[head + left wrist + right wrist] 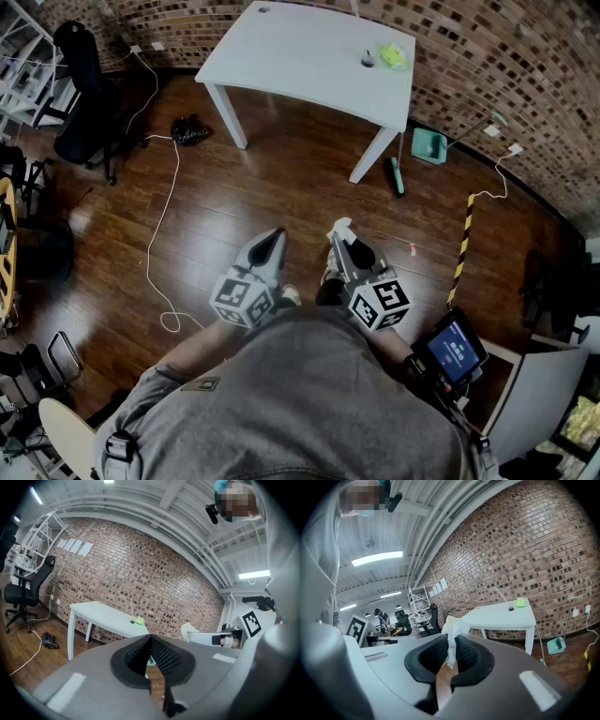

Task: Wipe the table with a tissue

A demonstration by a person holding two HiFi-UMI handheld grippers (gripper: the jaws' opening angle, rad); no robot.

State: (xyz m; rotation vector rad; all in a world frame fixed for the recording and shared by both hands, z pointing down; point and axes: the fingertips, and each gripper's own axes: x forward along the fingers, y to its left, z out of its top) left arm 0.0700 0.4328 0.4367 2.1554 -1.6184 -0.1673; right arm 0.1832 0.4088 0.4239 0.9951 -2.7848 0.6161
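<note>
A white table stands against the brick wall, well ahead of both grippers; it also shows as the table in the left gripper view and the table in the right gripper view. My right gripper is shut on a crumpled white tissue, which sticks up from the jaw tips as the tissue. My left gripper is shut with nothing in it, its pads meeting at the tip. Both are held low over the wooden floor, side by side.
On the table's far right sit a small dark object and a yellow-green thing. A white cable snakes over the floor. A teal dustpan lies by the wall. Black office chair at left.
</note>
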